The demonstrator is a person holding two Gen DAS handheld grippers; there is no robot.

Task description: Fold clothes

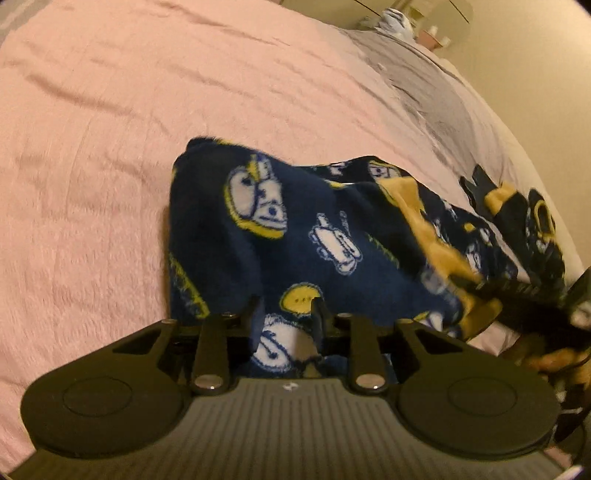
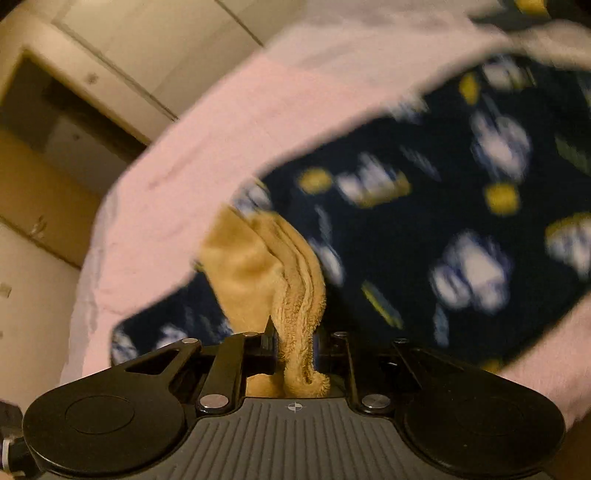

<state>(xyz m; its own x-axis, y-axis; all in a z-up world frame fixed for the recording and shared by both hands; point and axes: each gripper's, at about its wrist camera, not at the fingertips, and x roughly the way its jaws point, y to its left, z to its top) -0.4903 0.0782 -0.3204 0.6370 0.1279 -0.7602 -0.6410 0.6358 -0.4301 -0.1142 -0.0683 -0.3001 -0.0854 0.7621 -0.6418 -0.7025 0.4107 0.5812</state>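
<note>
A navy fleece garment (image 1: pixel 295 229) printed with white and yellow cartoon figures lies bunched on the pink bedspread (image 1: pixel 110 147). Its yellow inner side (image 1: pixel 417 214) shows along a fold. My left gripper (image 1: pixel 287 317) is shut on the garment's near navy edge, and fabric fills the gap between the fingers. In the right wrist view the same garment (image 2: pixel 424 221) is blurred. There my right gripper (image 2: pixel 293 332) is shut on a gathered yellow band (image 2: pixel 258 266) of it. A dark blurred tool (image 1: pixel 524 291) at the right edge of the left wrist view sits on the garment's far side.
The bed's covering turns grey (image 1: pixel 424 85) toward the far right edge, with a beige wall behind it. Small items (image 1: pixel 397 20) stand beyond the bed's far end. Pale cupboard doors (image 2: pixel 122 48) and a dark opening (image 2: pixel 55 107) lie past the bed's edge in the right wrist view.
</note>
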